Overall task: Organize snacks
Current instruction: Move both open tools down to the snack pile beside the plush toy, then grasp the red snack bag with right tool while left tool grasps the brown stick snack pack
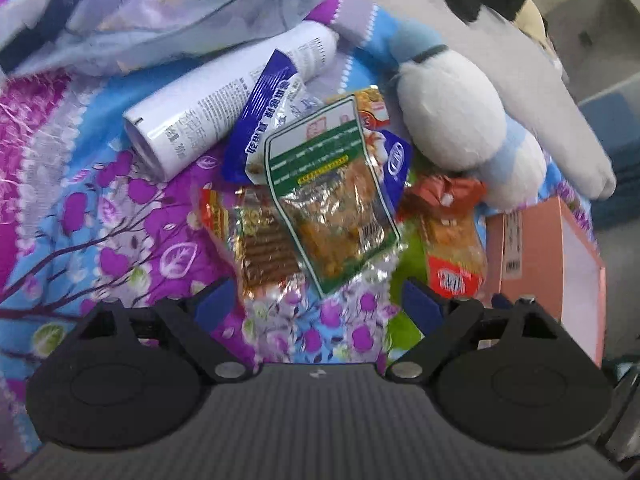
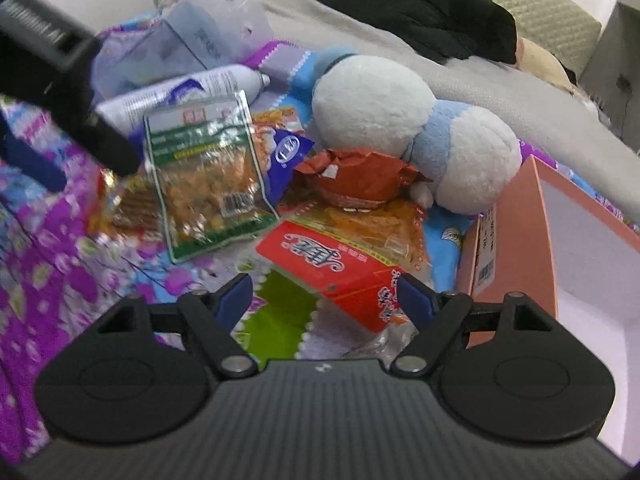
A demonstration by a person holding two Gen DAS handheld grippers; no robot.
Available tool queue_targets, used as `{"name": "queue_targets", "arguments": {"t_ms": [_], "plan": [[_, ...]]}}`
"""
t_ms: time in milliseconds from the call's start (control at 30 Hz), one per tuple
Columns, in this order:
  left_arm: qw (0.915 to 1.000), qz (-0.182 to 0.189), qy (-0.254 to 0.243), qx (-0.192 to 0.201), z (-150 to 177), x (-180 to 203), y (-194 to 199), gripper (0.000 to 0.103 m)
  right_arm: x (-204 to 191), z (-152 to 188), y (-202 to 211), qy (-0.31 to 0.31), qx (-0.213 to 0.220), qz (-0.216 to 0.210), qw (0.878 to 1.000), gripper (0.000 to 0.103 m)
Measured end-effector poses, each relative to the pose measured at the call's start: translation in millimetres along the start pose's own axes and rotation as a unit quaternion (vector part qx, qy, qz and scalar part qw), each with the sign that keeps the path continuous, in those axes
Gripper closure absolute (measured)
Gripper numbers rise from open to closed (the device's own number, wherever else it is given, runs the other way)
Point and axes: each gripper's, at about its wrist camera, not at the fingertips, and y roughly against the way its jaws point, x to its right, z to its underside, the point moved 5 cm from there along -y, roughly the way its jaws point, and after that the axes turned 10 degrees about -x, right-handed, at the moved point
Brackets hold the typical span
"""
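Several snack packets lie heaped on a flowered bedspread (image 1: 120, 208). A green-edged clear packet (image 1: 332, 196) lies on top, over a blue packet (image 1: 264, 120) and a brown-stick packet (image 1: 260, 244). A red packet (image 1: 452, 256) lies to the right; it also shows in the right wrist view (image 2: 344, 268). The green-edged packet shows there too (image 2: 208, 176). My left gripper (image 1: 320, 304) is open and empty, just short of the heap. My right gripper (image 2: 324, 296) is open, its fingers either side of the red packet's near end.
A pink open box (image 1: 560, 252) stands at the right, also in the right wrist view (image 2: 516, 248). A white spray can (image 1: 224, 100) lies behind the heap. A white and blue plush toy (image 2: 420, 136) lies behind the snacks. The left gripper's body (image 2: 60, 80) shows at the upper left.
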Motion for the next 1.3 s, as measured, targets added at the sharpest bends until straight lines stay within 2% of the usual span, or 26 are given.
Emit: {"name": "queue_targets", "arguments": {"t_ms": [133,200,267,433,533,567,600,633,700,833,933,1000,1033,1100,1300], "plan": [[0.9996,0.018,0.019,0.005,-16.7,-11.0,-13.9,0.018,-2.3,2.0,-8.5,0.014,0.000,0.012,1.000,0.022],[0.9993,0.029,0.025,0.002,-21.2,-14.0,-21.5,0.019,-6.6,2.2,-12.3,0.031,0.007,0.035,0.999,0.030],[0.9989,0.035,0.032,0.002,-23.7,-17.5,-26.9,0.022,-8.1,1.8,-17.9,0.038,0.009,0.043,0.998,0.031],[0.9992,0.032,0.014,0.019,-23.0,-16.1,-25.6,0.024,-8.5,1.8,-29.4,0.047,0.017,0.064,0.997,0.035],[0.9991,0.010,-0.002,0.041,-19.1,-17.3,-18.2,0.024,-7.1,1.0,-33.9,0.048,0.024,0.077,0.996,0.044],[0.9989,0.000,-0.007,0.046,-17.2,-18.4,-16.1,0.024,-7.1,0.6,-34.0,0.051,0.029,0.086,0.995,0.051],[0.9987,-0.007,-0.011,0.049,-14.7,-20.2,-14.8,0.024,-7.3,0.1,-34.1,0.053,0.033,0.092,0.994,0.063],[0.9986,-0.015,-0.012,0.049,-11.8,-23.2,-14.0,0.024,-8.0,-0.4,-33.5,0.055,0.036,0.099,0.993,0.068],[0.9985,-0.025,-0.008,0.048,-4.2,-30.4,-13.3,0.024,-8.6,-0.1,-28.7,0.056,0.045,0.107,0.992,0.074],[0.9973,-0.046,-0.004,0.057,3.0,-46.6,-16.5,0.024,-9.3,2.9,-19.4,0.055,0.059,0.110,0.991,0.079],[0.9967,-0.043,-0.013,0.068,3.7,-49.6,-19.2,0.042,-11.6,6.0,-14.8,0.055,0.065,0.112,0.990,0.080],[0.9953,-0.043,-0.029,0.081,3.6,-46.7,-19.3,0.074,-11.8,7.9,-11.3,0.050,0.066,0.108,0.991,0.081],[0.9951,-0.040,-0.032,0.085,3.7,-45.8,-19.2,0.079,-12.4,8.5,-9.6,0.049,0.067,0.107,0.991,0.082],[0.9944,-0.034,-0.031,0.095,3.7,-44.2,-17.6,0.096,-14.0,10.1,-4.5,0.050,0.069,0.105,0.991,0.083],[0.9947,-0.018,-0.017,0.100,17.6,-48.6,-9.2,0.099,-14.8,18.3,17.6,0.050,0.071,0.095,0.992,0.086]]}}
